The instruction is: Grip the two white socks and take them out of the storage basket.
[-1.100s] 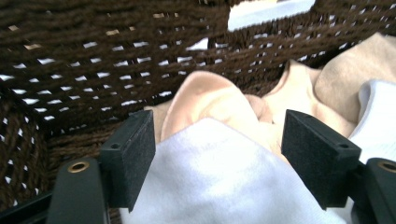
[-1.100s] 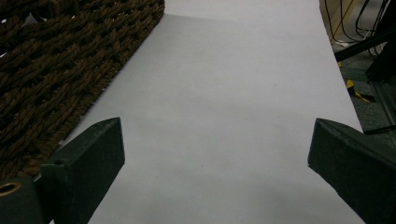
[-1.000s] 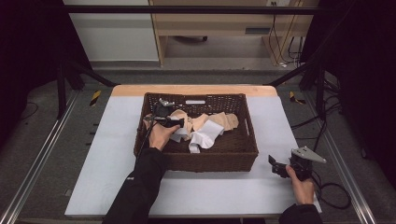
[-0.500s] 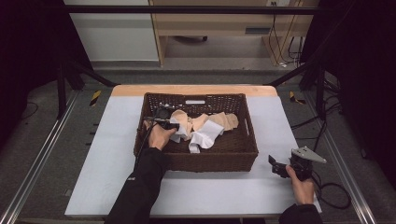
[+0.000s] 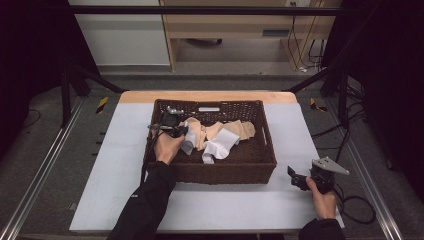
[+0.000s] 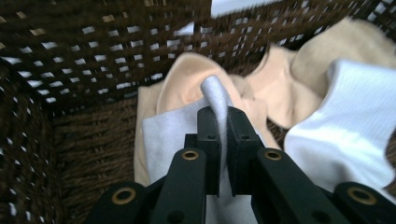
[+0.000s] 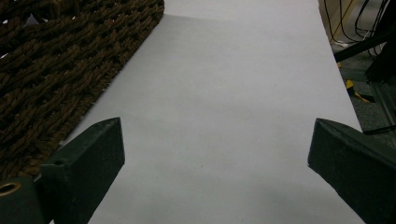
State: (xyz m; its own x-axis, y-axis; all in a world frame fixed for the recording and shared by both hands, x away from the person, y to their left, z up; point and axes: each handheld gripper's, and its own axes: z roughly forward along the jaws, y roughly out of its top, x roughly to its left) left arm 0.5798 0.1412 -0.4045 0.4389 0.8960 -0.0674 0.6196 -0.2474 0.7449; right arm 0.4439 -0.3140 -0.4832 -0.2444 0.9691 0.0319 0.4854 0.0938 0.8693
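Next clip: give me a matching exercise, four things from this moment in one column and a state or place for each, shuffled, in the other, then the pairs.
Things:
1. left gripper
2. right gripper
3. wicker basket
4. beige sock

States or places:
A. jaws wide apart over the bare white table top
B. lies inside the basket, untouched
C. shut on a fold of white sock
D. stands on the table, socks inside

Pairs: 1-C, 2-A, 3-D, 4-B
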